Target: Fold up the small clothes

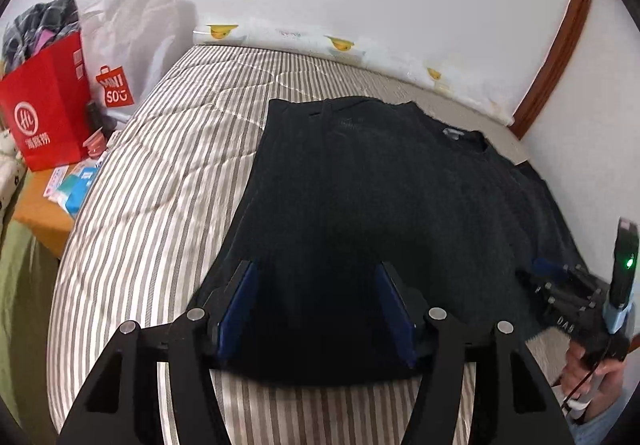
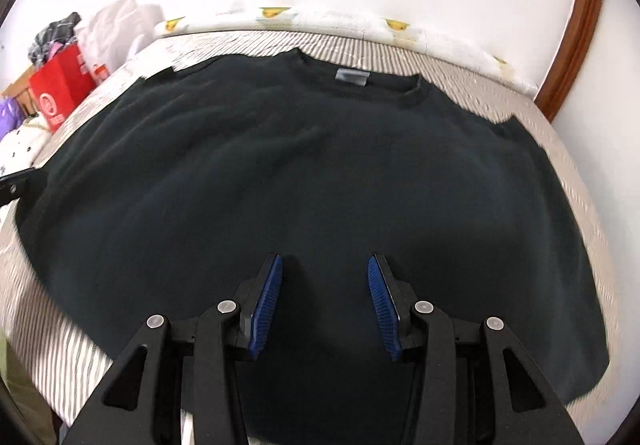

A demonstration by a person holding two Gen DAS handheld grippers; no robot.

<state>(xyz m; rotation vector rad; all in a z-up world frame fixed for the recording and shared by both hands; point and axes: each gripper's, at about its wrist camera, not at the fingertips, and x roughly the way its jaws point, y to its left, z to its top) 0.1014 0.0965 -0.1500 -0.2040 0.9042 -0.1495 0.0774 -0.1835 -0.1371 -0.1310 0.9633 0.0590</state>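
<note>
Black knit filled my left wrist view: the sweater (image 1: 384, 205) lay flat on the striped mattress (image 1: 160, 173), long axis running from the hem by my left gripper (image 1: 316, 277) away to the collar near the wall. That gripper's jaws stood wide over the hem.

In my right wrist view the sweater (image 2: 304, 181) spread smooth, grey neck label (image 2: 352, 76) farthest from me. My right gripper (image 2: 325, 277) hovered wide apart, empty.

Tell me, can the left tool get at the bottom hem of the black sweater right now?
Probably yes: the left tool is open right over the black sweater near its hem, and nothing lies between them.
</note>
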